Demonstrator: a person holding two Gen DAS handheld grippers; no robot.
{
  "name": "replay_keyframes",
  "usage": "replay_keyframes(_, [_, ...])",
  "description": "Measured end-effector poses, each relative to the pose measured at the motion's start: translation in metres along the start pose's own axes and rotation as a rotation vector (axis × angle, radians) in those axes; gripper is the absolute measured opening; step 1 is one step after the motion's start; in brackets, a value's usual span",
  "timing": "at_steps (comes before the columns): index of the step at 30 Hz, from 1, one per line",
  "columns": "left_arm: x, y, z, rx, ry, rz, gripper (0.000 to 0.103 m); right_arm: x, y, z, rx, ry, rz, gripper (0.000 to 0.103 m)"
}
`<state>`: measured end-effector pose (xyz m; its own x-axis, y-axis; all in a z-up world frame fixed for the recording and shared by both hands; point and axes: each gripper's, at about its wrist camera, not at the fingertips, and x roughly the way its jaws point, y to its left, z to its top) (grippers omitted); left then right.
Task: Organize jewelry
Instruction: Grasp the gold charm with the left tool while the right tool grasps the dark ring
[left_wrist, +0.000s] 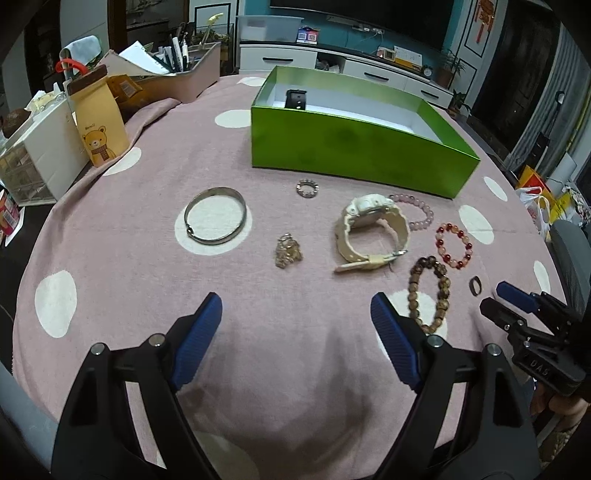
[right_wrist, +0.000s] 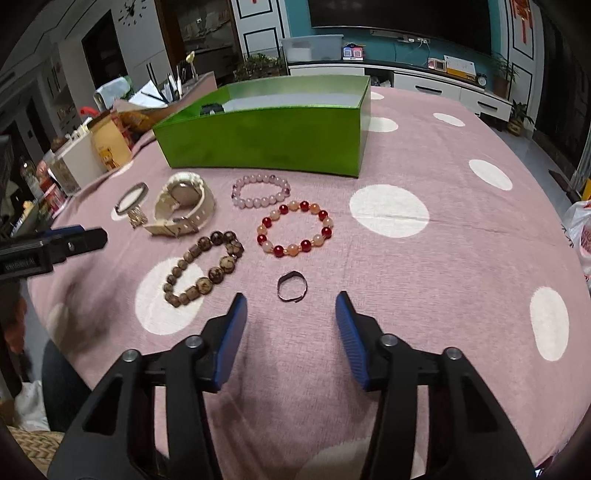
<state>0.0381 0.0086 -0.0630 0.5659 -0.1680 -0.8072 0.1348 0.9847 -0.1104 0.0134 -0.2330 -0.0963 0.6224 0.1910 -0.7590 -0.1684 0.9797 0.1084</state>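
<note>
Jewelry lies on a pink dotted tablecloth in front of an open green box that holds a black item. There is a silver bangle, a small beaded ring, a gold chain, a cream watch, a pink bead bracelet, a red bead bracelet, a brown bead bracelet and a dark ring. My left gripper is open and empty, short of the chain. My right gripper is open and empty, just short of the dark ring.
A bear-print paper bag, a white drawer unit and a pen tray stand at the table's left edge. Behind the table are a TV cabinet and plants. Bags sit past the right edge.
</note>
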Motion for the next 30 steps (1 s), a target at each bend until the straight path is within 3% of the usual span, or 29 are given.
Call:
replay_keyframes(6, [0.012,0.003,0.003,-0.002,0.004,0.01,0.077,0.008,0.006,0.001,-0.056,-0.019,-0.029,0.037])
replay_keyframes(11, [0.022,0.002,0.009,0.005,-0.008,0.011,0.068,0.012,0.013,0.002,-0.115,-0.037,-0.041,0.018])
replay_keyframes(15, [0.029,0.003,0.013,0.003,-0.008,0.004,0.058,0.011,0.01,0.004,-0.093,-0.049,-0.027,0.017])
replay_keyframes(22, [0.038,-0.001,0.02,0.018,-0.022,-0.015,0.048,0.0,0.003,0.014,-0.053,-0.085,0.001,0.017])
replay_keyframes(29, [0.051,-0.002,0.021,0.022,-0.019,0.005,0.019,-0.001,0.004,0.016,-0.047,-0.093,0.006,0.017])
replay_keyframes(30, [0.051,-0.002,0.021,0.021,-0.019,0.0,0.02,-0.002,0.004,0.016,-0.046,-0.094,0.005,0.017])
